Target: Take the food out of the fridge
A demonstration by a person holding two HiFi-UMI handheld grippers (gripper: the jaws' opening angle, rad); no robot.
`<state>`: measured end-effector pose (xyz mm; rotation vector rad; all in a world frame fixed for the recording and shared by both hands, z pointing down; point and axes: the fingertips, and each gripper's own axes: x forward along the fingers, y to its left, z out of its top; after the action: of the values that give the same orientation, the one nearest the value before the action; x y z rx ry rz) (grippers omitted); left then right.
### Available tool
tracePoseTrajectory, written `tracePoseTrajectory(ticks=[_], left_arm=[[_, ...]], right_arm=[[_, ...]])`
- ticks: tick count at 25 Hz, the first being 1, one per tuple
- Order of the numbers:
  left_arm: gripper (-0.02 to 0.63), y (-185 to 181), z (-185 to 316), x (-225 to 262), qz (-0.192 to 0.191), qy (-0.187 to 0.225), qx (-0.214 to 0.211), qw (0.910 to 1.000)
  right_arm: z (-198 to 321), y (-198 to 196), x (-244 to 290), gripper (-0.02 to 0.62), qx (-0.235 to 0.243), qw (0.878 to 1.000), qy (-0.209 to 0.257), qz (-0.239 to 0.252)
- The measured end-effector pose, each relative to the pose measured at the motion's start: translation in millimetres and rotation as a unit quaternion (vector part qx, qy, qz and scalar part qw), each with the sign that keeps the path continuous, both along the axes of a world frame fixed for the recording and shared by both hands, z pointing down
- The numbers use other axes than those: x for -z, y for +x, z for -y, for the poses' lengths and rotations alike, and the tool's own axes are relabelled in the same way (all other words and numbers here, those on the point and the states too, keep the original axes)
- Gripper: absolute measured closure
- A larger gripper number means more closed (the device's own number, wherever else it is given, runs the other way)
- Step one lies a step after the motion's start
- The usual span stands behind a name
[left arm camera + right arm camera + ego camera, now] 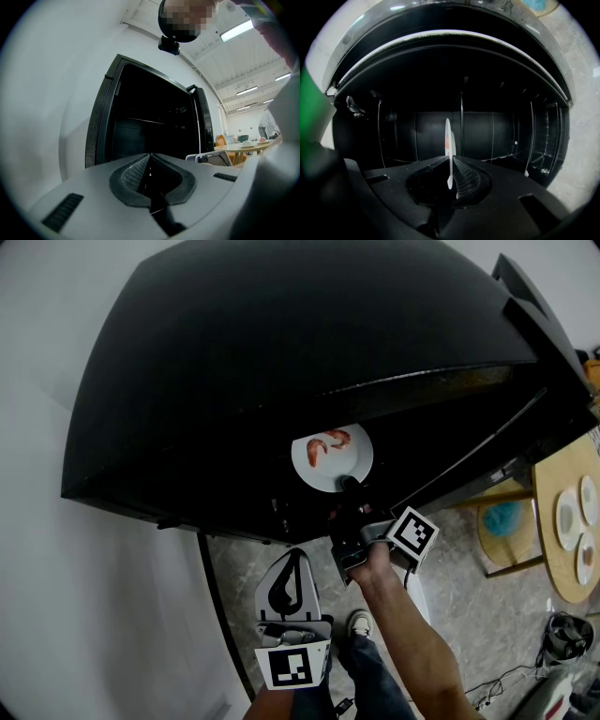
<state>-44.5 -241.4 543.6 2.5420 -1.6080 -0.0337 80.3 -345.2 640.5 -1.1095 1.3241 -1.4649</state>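
A white plate (333,457) with red shrimp (328,442) sits at the front of the open black fridge (281,334). My right gripper (349,486) reaches level to the plate's near rim. In the right gripper view the plate (448,140) shows edge-on between the jaws of the right gripper (451,161), which are still closing and pinch the rim. My left gripper (296,557) hangs lower and to the left, outside the fridge, with its jaws shut and nothing in them. In the left gripper view the left gripper (150,161) faces the dark fridge opening (150,122).
The fridge door (525,306) stands open at the upper right. A round wooden table (558,563) with small dishes (567,518) is at the right, and a stool with a blue thing (502,517) stands beside it. The person's shoe (359,622) is on the grey floor.
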Motion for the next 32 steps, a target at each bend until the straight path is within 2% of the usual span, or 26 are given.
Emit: tracePoseTrajectory(ticks=[12,24,32], left_arm=[[0.592,3,-4,3,0.002,0.003,-0.001,1.0000],[0.593,10,-7,5,0.004,0.004,-0.003,1.0000],[0.593,12,-8,6,0.007,0.007,-0.007,0.9999]], right_arm=[[-14,6,2,0.560,-0.006,1.000,-0.007,0.007],[-34,8,4,0.560,0.004,1.000,-0.009,-0.013],[-44,10,9,0.560,0.001,1.000,-0.008,-0.009]])
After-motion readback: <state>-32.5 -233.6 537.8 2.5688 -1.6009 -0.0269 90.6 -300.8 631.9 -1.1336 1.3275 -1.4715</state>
